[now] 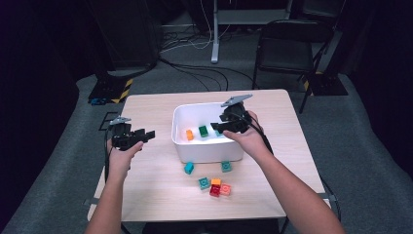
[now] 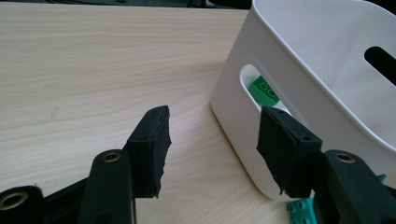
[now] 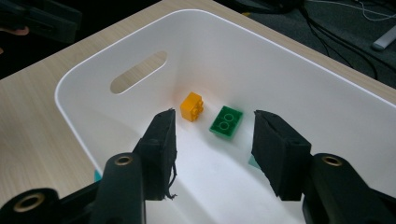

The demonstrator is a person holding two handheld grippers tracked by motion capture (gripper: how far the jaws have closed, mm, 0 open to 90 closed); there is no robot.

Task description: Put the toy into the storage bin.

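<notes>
1. Right tongs [image 1: 217, 127] hang over the right half of the white bin [image 1: 204, 152], jaws apart with nothing pinched between them; a sliver of teal shows just behind the right jaw
2. Left tongs [image 1: 148, 134] wait left of the bin above bare desk [image 1: 146, 185], jaws apart and empty too
3. In the bin: an orange brick [image 3: 193, 106] and a green brick [image 3: 226, 121], side by side on the floor
4. Loose bricks sit on the desk near the bin's front wall: a teal brick [image 1: 189, 167] and a clustered group [image 1: 215, 185]
5. Risk: lifting out carelessly, the right tongs could clip the rim and shove the bin toward the left tongs
6. Room: plenty of open desk left; the near-side bricks lie close together
</notes>
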